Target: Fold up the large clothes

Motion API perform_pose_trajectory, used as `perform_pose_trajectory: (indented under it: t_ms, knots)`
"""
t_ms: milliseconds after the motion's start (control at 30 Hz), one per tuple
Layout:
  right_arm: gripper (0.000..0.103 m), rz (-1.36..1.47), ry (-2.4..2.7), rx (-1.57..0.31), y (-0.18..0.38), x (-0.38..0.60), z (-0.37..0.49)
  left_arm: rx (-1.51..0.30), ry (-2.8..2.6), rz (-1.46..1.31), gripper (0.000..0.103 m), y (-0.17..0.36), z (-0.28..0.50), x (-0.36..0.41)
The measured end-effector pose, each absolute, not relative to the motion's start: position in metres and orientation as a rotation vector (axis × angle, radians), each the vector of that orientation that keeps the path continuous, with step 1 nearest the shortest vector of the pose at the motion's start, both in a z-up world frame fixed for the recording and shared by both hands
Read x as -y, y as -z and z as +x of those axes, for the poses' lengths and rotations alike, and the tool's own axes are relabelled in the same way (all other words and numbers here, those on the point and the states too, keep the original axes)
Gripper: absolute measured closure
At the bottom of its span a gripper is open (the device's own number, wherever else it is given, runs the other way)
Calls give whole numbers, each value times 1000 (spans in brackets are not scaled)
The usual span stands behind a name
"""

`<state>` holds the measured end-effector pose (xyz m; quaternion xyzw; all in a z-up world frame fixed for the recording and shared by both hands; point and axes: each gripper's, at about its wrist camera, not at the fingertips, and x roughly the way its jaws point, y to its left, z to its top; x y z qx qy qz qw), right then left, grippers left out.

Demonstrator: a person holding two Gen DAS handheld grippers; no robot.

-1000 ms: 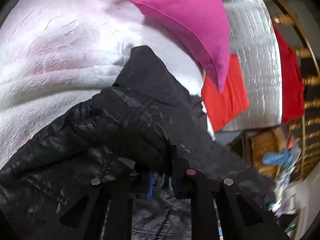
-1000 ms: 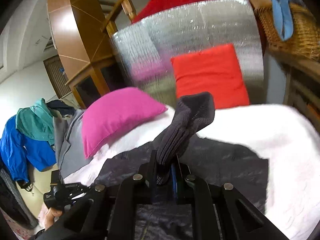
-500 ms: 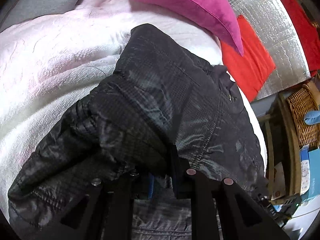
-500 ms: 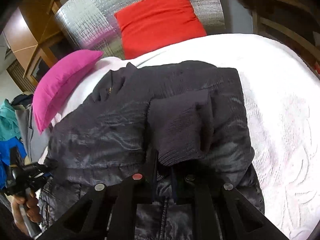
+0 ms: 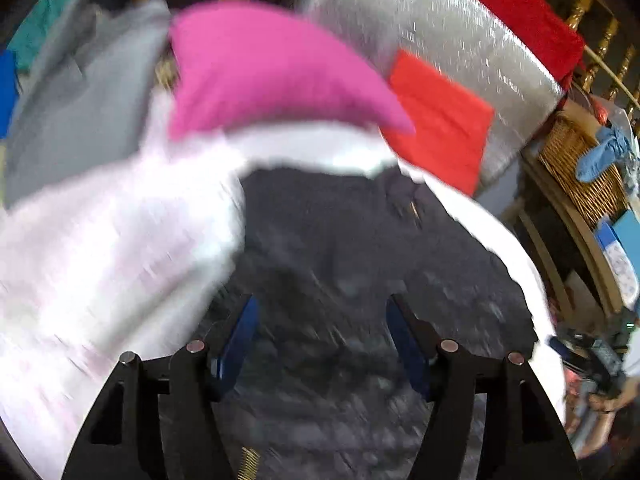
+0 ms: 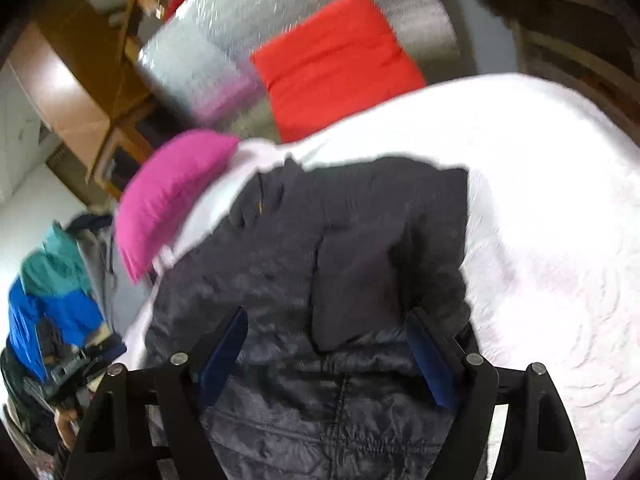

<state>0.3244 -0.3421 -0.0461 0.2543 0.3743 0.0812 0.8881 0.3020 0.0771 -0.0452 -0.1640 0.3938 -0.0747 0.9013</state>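
Observation:
A black quilted jacket [image 6: 320, 264] lies on a white bedspread [image 6: 560, 200], with both sleeves folded in over its body; a ribbed cuff [image 6: 360, 280] lies on top. It also shows in the left wrist view [image 5: 352, 280], blurred. My left gripper [image 5: 322, 312] is open and empty just above the jacket. My right gripper [image 6: 326, 324] is open and empty above the jacket's lower part.
A pink pillow [image 5: 260, 72] and a red cushion [image 6: 336, 60] lie at the bed's head against a silver padded panel [image 5: 460, 40]. Grey and blue clothes [image 6: 52, 288] pile at the left. A wicker basket [image 5: 580, 168] stands right of the bed.
Both grippers have let go of the jacket sleeves and opened wide. The sleeves now rest folded on the jacket. Both views have pulled back and are motion-blurred.

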Motion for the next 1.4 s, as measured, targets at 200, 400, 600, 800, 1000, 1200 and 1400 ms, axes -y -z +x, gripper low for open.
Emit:
perform_pose_trajectory:
  t_ms: [200,400,600,800,1000,1200,1400]
  knots:
    - [20,407,-205,-749,42,307,351,-887,94,-258,36,76,347,-66]
    - [21,173,-105,-947,104,273,385,-976,-19,-32,37,125,366,-49]
    - [21,205,-121,-936,84,278,385,-982,-2,-122,37,111,362,-76]
    - [18,315,-43,-787,56,334,367,-900,44,-225,37,86,357,-104]
    - [17,593,-47,-838,88,395,381,-999,83,-383,37,114,377,-120]
    - [17,677,-98,-843,99,409,410,-989,117,-455,31,114,392,-119]
    - [91,658,-89,-941,126,403,435,-1034,106,-362,70,131,410,-105]
